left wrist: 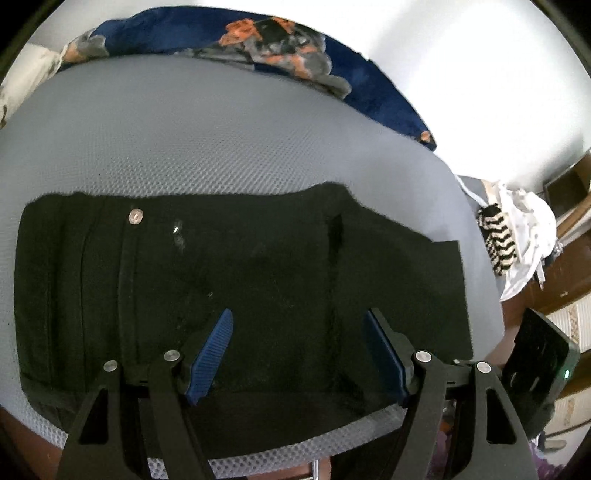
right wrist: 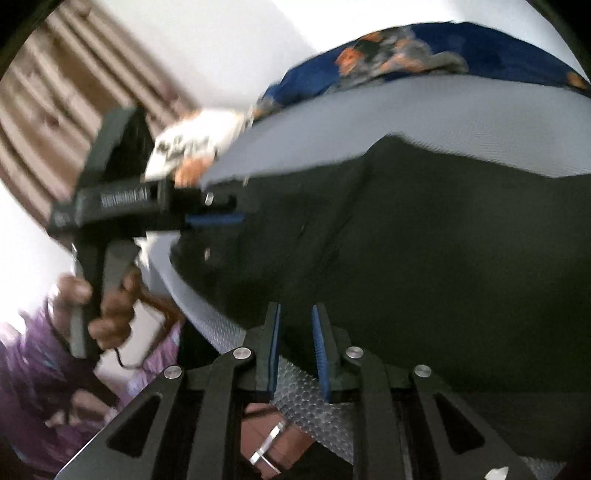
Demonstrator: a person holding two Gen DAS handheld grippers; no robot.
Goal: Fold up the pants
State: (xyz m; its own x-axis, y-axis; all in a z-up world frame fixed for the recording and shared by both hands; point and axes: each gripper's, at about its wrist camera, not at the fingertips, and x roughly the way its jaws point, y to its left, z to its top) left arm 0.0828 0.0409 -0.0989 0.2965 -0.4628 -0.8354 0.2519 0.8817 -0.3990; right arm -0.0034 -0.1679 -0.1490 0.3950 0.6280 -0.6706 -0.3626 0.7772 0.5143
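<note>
Pants look folded small already. Left gripper spread above them, empty; right gripper nearly together, apparently empty. Final tidy left.

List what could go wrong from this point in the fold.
1. The right hand-held gripper has nearly closed, yet nothing shows between its pads; it may lift no cloth.
2. The black pants reach the grey mattress near edge and could slide off.
3. The right view is blurred, suggesting haste.

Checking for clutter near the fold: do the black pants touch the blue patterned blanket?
Apart. Left wrist view shows a band of bare grey mattress between the pants and the blanket.
</note>
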